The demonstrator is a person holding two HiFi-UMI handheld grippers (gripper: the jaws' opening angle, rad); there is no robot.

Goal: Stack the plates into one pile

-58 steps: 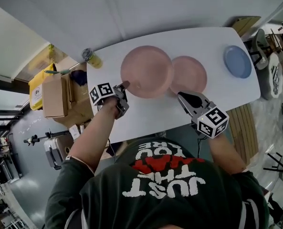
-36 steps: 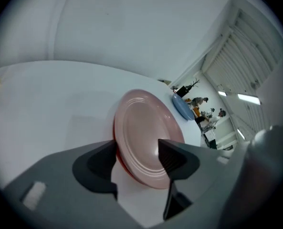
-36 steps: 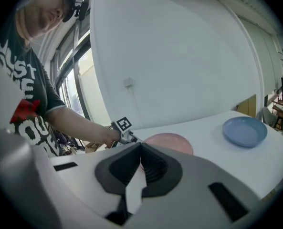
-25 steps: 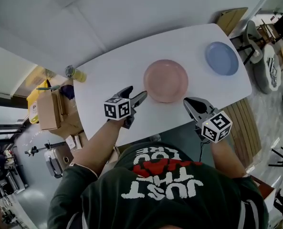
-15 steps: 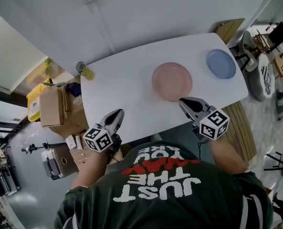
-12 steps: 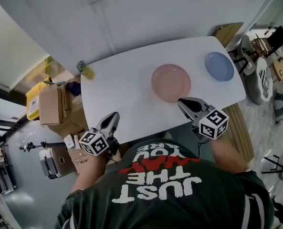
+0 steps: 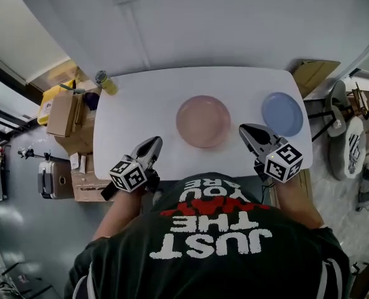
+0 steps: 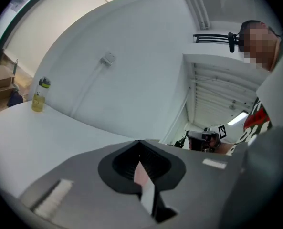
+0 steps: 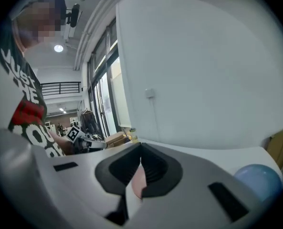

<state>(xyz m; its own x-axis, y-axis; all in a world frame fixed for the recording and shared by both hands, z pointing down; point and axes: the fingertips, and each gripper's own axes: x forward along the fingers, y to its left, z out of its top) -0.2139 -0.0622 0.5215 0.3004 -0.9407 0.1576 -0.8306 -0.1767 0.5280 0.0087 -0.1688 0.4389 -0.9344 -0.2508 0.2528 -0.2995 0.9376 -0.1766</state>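
A pile of pink plates (image 7: 203, 121) sits mid-table on the white table (image 7: 140, 104). A blue plate (image 7: 282, 114) lies alone to its right. My left gripper (image 7: 152, 145) hovers over the near table edge, left of the pink pile and apart from it, its jaws shut on nothing. My right gripper (image 7: 246, 129) hangs near the front edge between the two plates, touching neither, and is shut and empty. In the left gripper view the left gripper (image 8: 140, 141) has its jaws meeting. In the right gripper view the right gripper (image 9: 140, 144) does too, with the blue plate (image 9: 258, 180) at lower right.
A yellow bottle (image 7: 103, 81) stands at the table's far left corner, also visible as the bottle (image 8: 38, 95) in the left gripper view. Cardboard boxes (image 7: 63, 114) sit on the floor to the left. A chair (image 7: 352, 136) stands at the right. A white wall runs behind the table.
The left gripper let go of the pink plate, which now lies on the pile. It drew back toward the near table edge and its jaws went from open to shut. The right gripper stayed shut.
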